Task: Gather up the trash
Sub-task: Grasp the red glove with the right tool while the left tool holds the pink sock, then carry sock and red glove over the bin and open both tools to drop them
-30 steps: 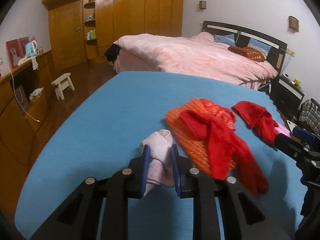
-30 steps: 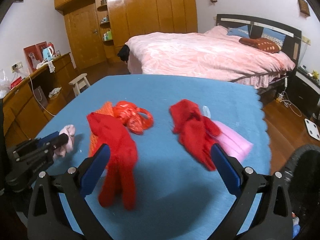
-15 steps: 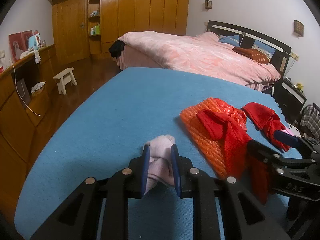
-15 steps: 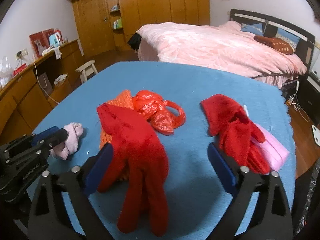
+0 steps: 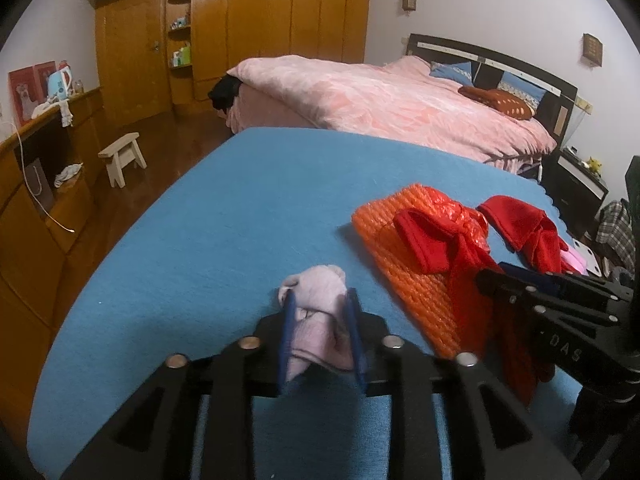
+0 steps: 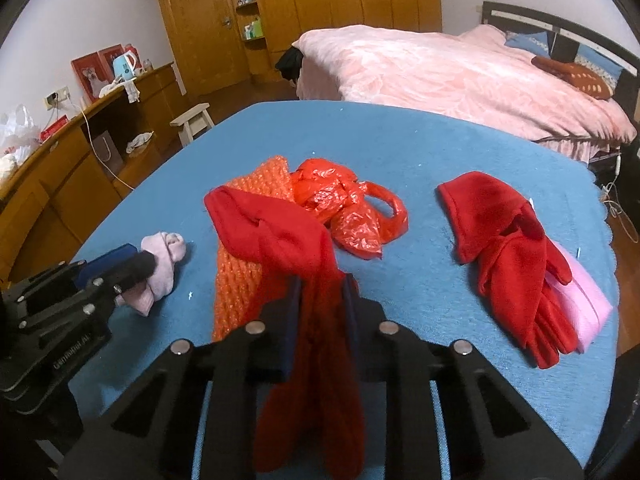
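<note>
My left gripper is shut on a crumpled pale pink sock, held low over the blue table; the sock also shows in the right wrist view. My right gripper is shut on a red glove that lies over an orange knitted piece. A crumpled red plastic bag lies just beyond it. A second red glove lies at the right on a pink item.
A bed with a pink cover stands beyond the table. Wooden wardrobes line the back wall. A wooden sideboard runs along the left. A small stool stands on the floor.
My right gripper moved left and forward over the near red glove and closed on it. My left gripper stayed shut on the pink sock.
</note>
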Demonstrator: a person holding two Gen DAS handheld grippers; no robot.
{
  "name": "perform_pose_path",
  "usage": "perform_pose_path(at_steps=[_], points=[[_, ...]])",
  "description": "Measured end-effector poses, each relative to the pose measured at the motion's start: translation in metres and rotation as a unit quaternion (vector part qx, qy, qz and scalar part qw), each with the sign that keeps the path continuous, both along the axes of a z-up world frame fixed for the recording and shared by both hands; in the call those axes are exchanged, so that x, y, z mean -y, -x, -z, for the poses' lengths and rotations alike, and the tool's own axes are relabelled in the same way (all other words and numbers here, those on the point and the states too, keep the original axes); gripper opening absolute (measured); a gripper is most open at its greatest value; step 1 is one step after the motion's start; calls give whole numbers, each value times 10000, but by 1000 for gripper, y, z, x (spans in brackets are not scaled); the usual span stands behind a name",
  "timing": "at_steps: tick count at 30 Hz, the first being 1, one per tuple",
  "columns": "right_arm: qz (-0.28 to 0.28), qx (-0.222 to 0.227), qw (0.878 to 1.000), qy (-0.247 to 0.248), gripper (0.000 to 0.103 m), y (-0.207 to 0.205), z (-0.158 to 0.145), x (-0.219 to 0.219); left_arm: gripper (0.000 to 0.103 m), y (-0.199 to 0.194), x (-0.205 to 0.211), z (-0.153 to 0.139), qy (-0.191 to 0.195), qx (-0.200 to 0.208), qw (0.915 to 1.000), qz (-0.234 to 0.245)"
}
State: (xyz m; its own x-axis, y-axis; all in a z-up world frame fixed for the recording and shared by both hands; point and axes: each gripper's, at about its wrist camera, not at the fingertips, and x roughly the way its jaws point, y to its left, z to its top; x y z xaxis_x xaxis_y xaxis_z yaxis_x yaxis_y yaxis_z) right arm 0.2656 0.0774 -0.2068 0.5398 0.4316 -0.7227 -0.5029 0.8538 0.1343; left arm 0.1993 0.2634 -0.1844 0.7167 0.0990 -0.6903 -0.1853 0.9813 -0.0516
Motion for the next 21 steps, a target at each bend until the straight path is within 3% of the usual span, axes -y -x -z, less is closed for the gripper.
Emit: perform_pose_path(at_steps=[1,6,10,21], points=[[7,-2,10000,-19,16,0,-1,1,42,-2,0,1,14,-47,10000,16],[44,55,10000,-71,15,2,-4,4,43,-6,1,6,73,-129,9999,20],[71,41,9999,-119,15,2,-5,9,29,-7,-1,6,100,-144,9998,-63],[97,161,9991,-391,13,10,-31,31,23,0,9,-12,89,126,9999,-34]])
